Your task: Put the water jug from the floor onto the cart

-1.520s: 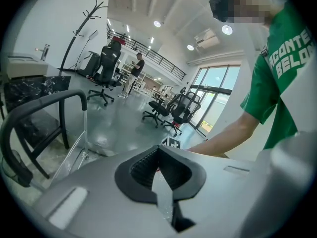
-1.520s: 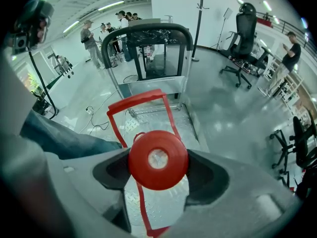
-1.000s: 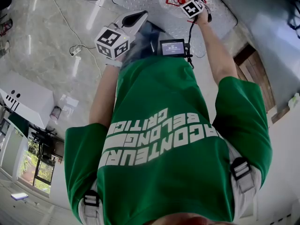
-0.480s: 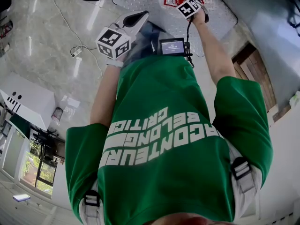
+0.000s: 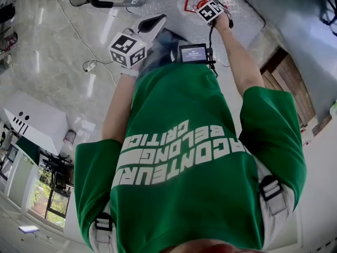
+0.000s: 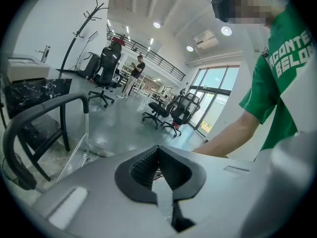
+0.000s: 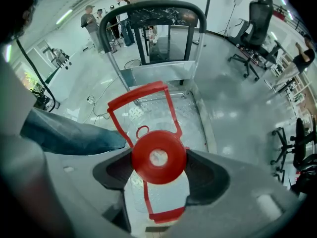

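My right fingers (image 7: 204,176), clamping the water jug (image 7: 157,198) by its red cap (image 7: 158,156), have eased further over the cart (image 7: 195,110), so lowering comes next; my left fingers (image 6: 141,168) are closed, empty.

This is a large open-plan office hall. The cart (image 7: 148,5) stands on a polished grey floor (image 6: 119,128) that runs far back under recessed ceiling lights (image 6: 226,30). To the right of the cart are black swivel office chairs (image 7: 257,14), with more of them (image 6: 171,115) farther off near tall glazed windows (image 6: 213,93). A railed upper gallery (image 6: 153,58) crosses the far end. Just behind the cart's handle is a dark marble-fronted surface (image 6: 34,90) with a tap (image 6: 43,53), and a coat stand (image 6: 81,33) beside it. Beyond the cart, to the left, several people (image 7: 101,21) stand together. A loose cable (image 5: 73,28) trails over the floor left of the cart.
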Motion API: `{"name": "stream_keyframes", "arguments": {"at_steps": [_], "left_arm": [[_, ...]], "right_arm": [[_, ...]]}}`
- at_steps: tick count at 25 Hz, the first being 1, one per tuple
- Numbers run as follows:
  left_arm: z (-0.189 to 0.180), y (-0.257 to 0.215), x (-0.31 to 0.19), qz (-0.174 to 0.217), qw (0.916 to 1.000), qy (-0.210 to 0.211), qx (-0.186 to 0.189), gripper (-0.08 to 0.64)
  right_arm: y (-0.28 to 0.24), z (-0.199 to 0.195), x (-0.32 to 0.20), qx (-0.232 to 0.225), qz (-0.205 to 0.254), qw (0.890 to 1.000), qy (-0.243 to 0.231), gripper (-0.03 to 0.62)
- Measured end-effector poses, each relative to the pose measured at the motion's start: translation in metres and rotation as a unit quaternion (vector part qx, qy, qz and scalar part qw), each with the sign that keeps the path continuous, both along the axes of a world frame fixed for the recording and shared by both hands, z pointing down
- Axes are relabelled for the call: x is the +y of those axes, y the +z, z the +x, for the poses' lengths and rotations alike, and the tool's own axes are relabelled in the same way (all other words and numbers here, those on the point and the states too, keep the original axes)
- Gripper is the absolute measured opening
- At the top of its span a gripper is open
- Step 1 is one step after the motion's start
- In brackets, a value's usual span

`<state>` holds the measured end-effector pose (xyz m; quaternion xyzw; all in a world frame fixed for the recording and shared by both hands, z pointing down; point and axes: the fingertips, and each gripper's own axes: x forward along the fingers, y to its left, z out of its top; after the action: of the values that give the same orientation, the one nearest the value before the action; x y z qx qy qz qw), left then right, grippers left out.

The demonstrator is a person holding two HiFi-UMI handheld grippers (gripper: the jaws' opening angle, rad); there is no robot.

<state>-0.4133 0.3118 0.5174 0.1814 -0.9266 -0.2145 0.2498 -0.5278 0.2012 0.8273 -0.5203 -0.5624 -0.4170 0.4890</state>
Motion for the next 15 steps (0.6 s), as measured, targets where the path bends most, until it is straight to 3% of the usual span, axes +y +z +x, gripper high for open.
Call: {"name": "stream_keyframes", "arguments": {"at_steps": [7,11,15], "left_arm": [[0.002,-0.011,0.006,-0.001,0.9997,0.016,-0.017,0.014],[0.007,-0.018,0.013,0.010,0.9993,0.024,-0.027,0.014],[0.000,-0.024,0.015,0.013,0.9980,0.043,-0.043,0.015]], "right_arm": [[-0.030,-0.008,0.007,-0.022,-0.026,0.999,0.028,0.302],[-0.056,-0.010,-0.006,-0.043,-0.011,0.997,0.064,0.302],[-0.086,-0.011,-0.009,-0.051,-0.052,0.994,0.087,0.302]]}}
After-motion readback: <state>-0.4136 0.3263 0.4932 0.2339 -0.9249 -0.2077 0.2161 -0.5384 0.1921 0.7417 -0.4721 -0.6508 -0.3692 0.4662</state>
